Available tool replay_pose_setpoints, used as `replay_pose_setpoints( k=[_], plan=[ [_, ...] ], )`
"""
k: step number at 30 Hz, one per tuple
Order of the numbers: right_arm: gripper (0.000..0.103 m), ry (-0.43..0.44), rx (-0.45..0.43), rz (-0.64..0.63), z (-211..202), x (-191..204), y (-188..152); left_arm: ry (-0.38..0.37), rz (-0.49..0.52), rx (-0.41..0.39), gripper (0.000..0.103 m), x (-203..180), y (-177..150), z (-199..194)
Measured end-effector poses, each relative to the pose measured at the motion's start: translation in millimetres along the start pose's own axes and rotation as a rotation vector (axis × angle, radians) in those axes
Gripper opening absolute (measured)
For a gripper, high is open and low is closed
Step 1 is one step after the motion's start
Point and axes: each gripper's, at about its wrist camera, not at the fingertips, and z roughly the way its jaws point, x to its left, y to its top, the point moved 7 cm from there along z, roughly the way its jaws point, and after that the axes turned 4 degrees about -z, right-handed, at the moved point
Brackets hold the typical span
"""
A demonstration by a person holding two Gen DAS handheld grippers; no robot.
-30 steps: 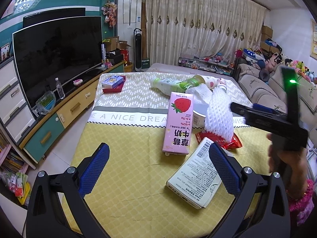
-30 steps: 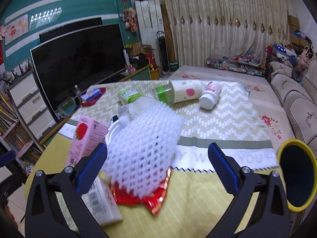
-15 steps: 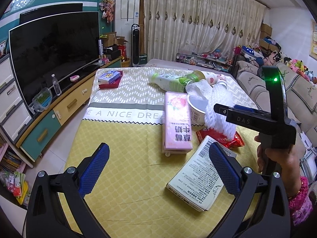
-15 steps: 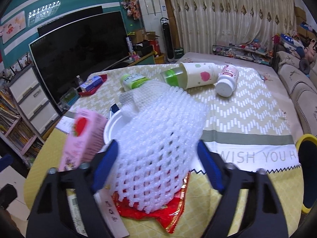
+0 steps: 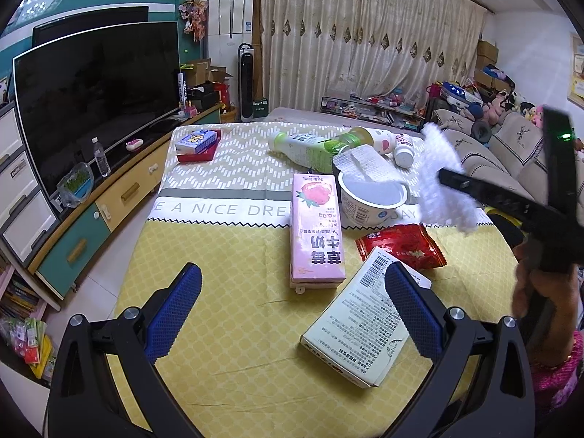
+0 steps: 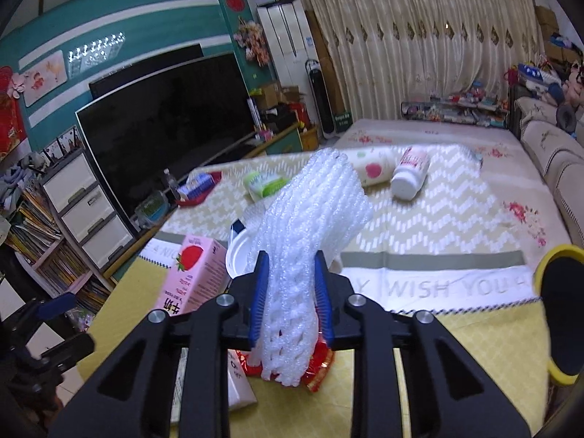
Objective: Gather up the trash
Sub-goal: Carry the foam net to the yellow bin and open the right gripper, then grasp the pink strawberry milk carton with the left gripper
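Note:
My right gripper (image 6: 290, 301) is shut on a white foam fruit net (image 6: 310, 241) and holds it lifted above the table; the net also shows in the left wrist view (image 5: 443, 186). Under it lies a red snack wrapper (image 5: 399, 244). A pink strawberry milk carton (image 5: 317, 235), a white paper bowl (image 5: 372, 200), a flat cream box (image 5: 365, 325), a green-labelled bottle (image 5: 303, 148) and a small white bottle (image 6: 410, 177) lie on the yellow tablecloth (image 5: 226, 292). My left gripper (image 5: 292, 308) is open and empty above the near table.
A yellow-rimmed black bin (image 6: 562, 310) stands off the table's right side. A blue and red box (image 5: 199, 144) lies at the far left corner. A TV (image 5: 95, 91) on a cabinet stands left, a sofa (image 5: 511, 157) right.
My right gripper has closed on the foam net and lifted it up and to the right, off the bowl and wrapper. The left gripper has stayed open over the near table.

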Motion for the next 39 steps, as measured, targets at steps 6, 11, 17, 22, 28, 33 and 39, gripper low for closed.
replay_pose_setpoints(
  k=[6,11,17,22,28,33,39],
  plan=[
    [0.024,-0.112,-0.074,0.001,-46.5,-43.3,10.0,-0.012,0.01,-0.002,0.099,-5.5,-0.6,-0.6],
    [0.024,-0.311,-0.076,0.081,-73.3,-132.0,3.5,-0.023,0.017,0.001,0.099,-11.7,-0.1,0.7],
    [0.025,-0.525,0.022,0.225,-75.5,-251.3,-42.8,-0.037,0.026,0.023,0.099,-23.7,0.6,10.3],
    [0.032,-0.615,0.109,0.273,-57.1,-308.6,-74.6,-0.044,0.049,0.029,0.099,-38.7,2.2,19.3],
    [0.059,-0.679,0.153,0.284,-43.1,-339.2,-88.8,-0.057,0.07,0.038,0.099,-49.8,0.6,24.9],
    [0.059,-0.691,0.128,0.307,-52.5,-340.8,-87.1,-0.066,0.062,0.051,0.099,-49.9,0.5,32.8],
    [0.065,-0.647,0.052,0.297,-76.1,-308.1,-74.0,-0.07,0.031,0.089,0.099,-44.2,4.9,54.4]
  ],
)
